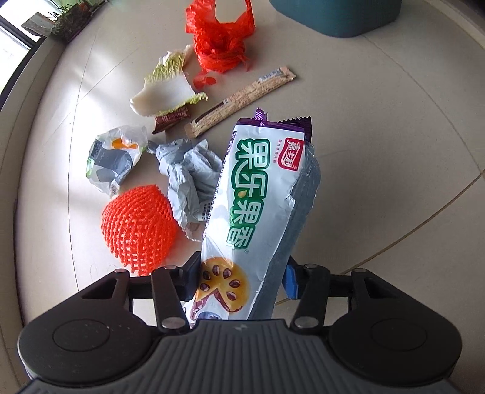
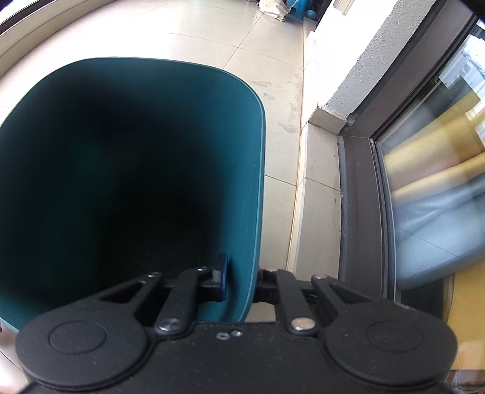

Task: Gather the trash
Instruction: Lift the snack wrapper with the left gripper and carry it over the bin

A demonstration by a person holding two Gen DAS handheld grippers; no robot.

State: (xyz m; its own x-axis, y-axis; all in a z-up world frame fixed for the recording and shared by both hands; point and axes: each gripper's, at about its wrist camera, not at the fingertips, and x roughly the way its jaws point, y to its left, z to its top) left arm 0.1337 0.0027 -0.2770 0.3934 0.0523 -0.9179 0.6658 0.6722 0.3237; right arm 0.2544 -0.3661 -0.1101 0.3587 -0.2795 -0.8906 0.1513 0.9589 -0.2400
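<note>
In the left wrist view, the left gripper (image 1: 242,282) is clamped on a long white snack wrapper (image 1: 257,194) with green lettering and a purple crimped end. The wrapper stands between the two fingers at the bottom centre of the frame and runs up toward the middle, its silver inner side showing along its right edge.

The rest of the trash lies on the tiled floor (image 1: 379,136) to the left of and above the held wrapper. An orange foam fruit net (image 1: 138,227) sits at lower left. Just right of it is a crumpled grey plastic bag (image 1: 189,178), partly hidden behind the wrapper. Above the net lies a crumpled white and grey wrapper (image 1: 113,157) with an orange spot. A cabbage leaf (image 1: 168,88) lies left of centre in the upper half, with a small brown candy wrapper (image 1: 171,119) touching its lower edge. A long tan stick packet (image 1: 242,100) lies diagonally right of that. A red plastic bag (image 1: 222,39) is bunched at top centre.

The teal trash bin (image 1: 336,16) shows at the top right edge, apart from the pile.

In the right wrist view, the right gripper (image 2: 241,280) is pinched on the bin's wall (image 2: 254,188) at the rim, one finger inside and one outside. The dark interior fills the left of the frame; its contents cannot be made out.
</note>
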